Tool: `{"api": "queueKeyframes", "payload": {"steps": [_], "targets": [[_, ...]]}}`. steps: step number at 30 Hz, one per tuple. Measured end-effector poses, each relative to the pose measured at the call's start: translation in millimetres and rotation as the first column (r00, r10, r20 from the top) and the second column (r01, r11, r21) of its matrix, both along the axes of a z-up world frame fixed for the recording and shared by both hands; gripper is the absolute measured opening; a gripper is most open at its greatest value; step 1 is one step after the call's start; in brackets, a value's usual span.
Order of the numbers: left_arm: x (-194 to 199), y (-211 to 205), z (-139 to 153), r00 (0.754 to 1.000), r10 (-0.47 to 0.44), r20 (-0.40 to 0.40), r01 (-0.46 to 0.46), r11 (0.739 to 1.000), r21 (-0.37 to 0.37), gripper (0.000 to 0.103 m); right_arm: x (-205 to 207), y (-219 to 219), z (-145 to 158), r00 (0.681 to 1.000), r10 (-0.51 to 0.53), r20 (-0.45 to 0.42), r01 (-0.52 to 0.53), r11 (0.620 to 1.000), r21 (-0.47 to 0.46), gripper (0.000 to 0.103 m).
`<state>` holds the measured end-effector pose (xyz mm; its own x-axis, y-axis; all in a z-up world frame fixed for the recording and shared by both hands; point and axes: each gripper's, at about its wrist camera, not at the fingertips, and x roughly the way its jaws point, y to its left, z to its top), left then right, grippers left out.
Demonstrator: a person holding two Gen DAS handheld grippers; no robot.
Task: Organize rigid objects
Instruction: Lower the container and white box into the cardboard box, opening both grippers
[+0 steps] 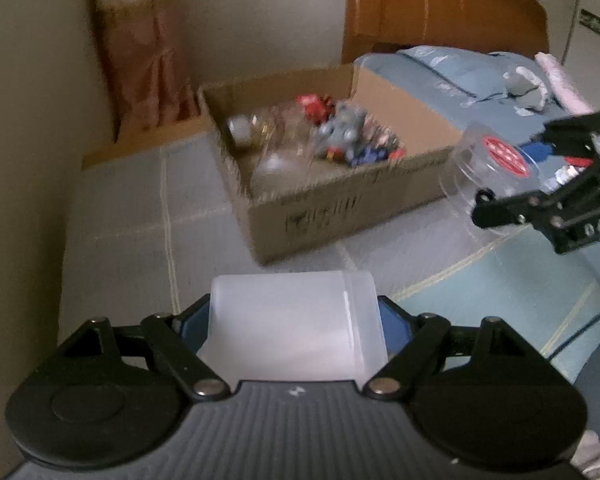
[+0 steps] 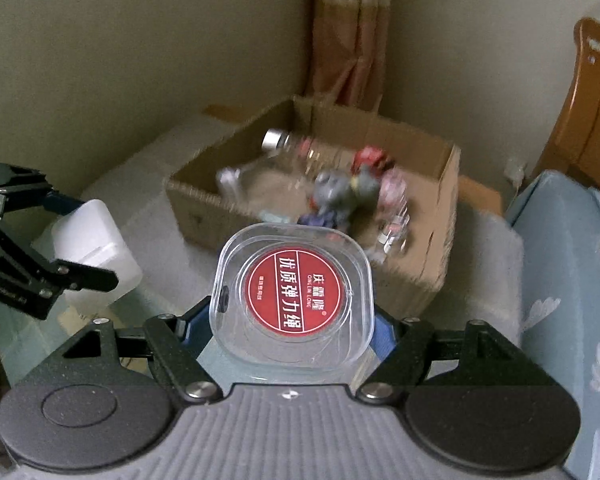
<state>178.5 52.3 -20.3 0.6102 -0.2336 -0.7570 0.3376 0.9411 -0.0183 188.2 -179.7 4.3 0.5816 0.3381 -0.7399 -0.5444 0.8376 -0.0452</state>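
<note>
Both tools loaded, L tool on frosted tub, R tool on clear case; I see the cardboard box dead ahead, below both, R nearer.

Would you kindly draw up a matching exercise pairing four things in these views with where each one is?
Things:
1. frosted white plastic container
2. clear square plastic case with a round red label
3. glass bottle with a silver cap
4. open brown cardboard box

Places:
A. lying inside the box
B. gripped in the right tool
C. resting on the pale mat
D. gripped in the left tool

Pairs: 1-D, 2-B, 3-A, 4-C
</note>
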Motion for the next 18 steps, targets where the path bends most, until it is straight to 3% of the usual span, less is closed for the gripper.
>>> {"api": "queueKeyframes", "payload": {"steps": [9, 18], "targets": [[26.7, -8.1, 39.2, 0.998, -0.042, 0.046, 0.043, 0.999, -0.027, 0.083, 28.7, -1.5, 27.6, 0.996, -0.005, 0.088, 0.006, 1.000, -0.008, 0.080], [67.4, -23.0, 67.5, 0.993, -0.038, 0.109, 0.038, 0.999, 0.002, 0.083, 64.7, -8.6, 27.6, 0.994, -0.048, 0.102, 0.048, 0.999, -0.005, 0.080]]}}
